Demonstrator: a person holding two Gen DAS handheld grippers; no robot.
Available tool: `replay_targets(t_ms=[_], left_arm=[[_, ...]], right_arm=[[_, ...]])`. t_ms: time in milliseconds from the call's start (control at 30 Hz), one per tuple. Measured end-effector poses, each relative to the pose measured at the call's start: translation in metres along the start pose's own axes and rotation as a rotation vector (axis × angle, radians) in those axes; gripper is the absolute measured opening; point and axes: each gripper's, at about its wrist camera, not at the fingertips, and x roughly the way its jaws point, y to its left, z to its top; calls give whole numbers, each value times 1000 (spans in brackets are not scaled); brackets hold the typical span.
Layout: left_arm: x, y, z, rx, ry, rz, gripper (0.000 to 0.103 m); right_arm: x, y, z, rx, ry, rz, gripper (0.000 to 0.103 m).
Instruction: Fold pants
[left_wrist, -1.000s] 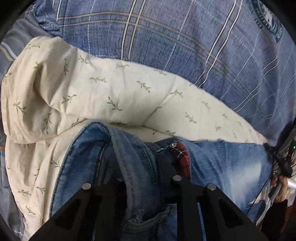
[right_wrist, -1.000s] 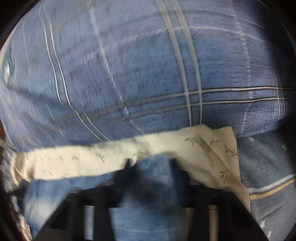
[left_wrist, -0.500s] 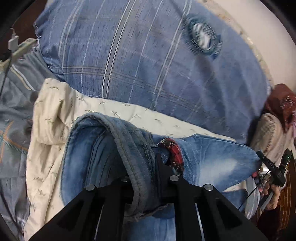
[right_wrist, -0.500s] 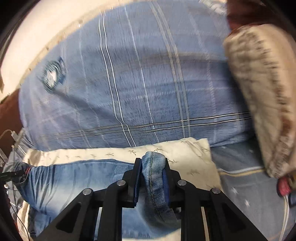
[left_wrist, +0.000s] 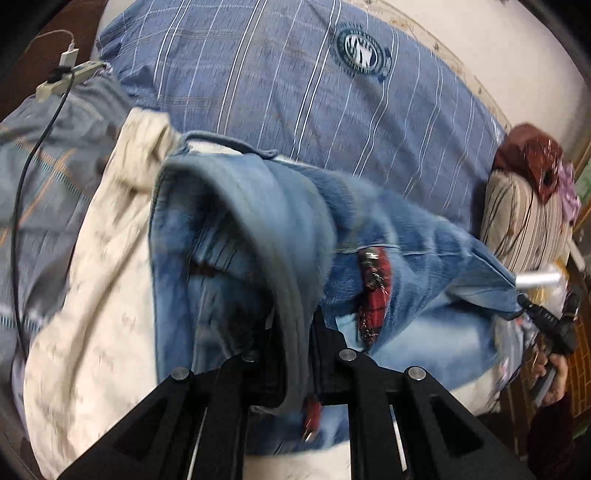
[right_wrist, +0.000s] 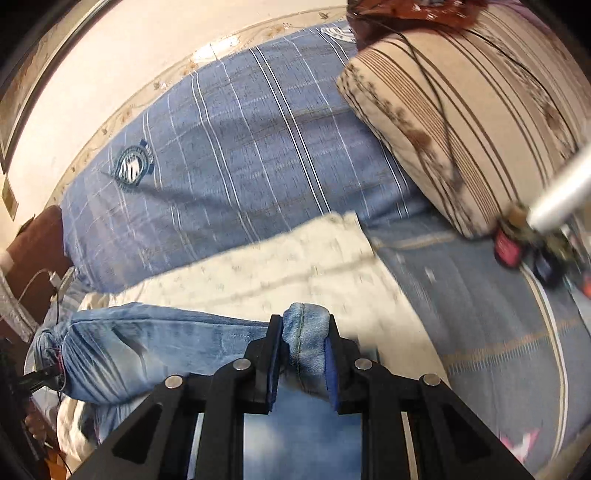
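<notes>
Blue plaid duvet (left_wrist: 332, 110) against the wall; cream sheet (left_wrist: 92, 295) in front of it; striped pillow (right_wrist: 461, 129) right; power strip (left_wrist: 66, 79) far left.

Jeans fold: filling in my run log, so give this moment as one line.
left gripper: shut on jeans waistband | right gripper: shut on jeans hem | jeans: lifted over cream cloth | fold: unfinished

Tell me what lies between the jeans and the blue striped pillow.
In the right wrist view, a cream leaf-print cloth lies between the jeans and the blue striped pillow; the left wrist view agrees.
</notes>
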Motion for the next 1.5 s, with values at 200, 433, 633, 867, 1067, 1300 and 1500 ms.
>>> replay_targets(t_ms=[200, 433, 633, 867, 1067, 1300, 1500], left_arm=[[-5, 17, -43, 26, 87, 12, 26], [-31, 31, -85, 99, 138, 88, 37], [-59, 38, -78, 47, 89, 82, 38], [-90, 35, -54, -47, -23, 18, 43], [-109, 45, -56, -102, -117, -18, 63], [-35, 11, -61, -36, 0, 12, 63], [19, 4, -71, -27, 161, 143, 62]], right_arm=[[-9, -12, -58, -36, 153, 15, 27], [-31, -33, -97, -56, 246, 39, 39], [-50, -37, -64, 12, 86, 103, 73], [-11, -24, -31, 86, 101, 105, 73], [8, -34, -29, 125, 129, 123, 73], [33, -42, -17, 186, 160, 157, 73], [72, -37, -16, 153, 236, 122, 61]])
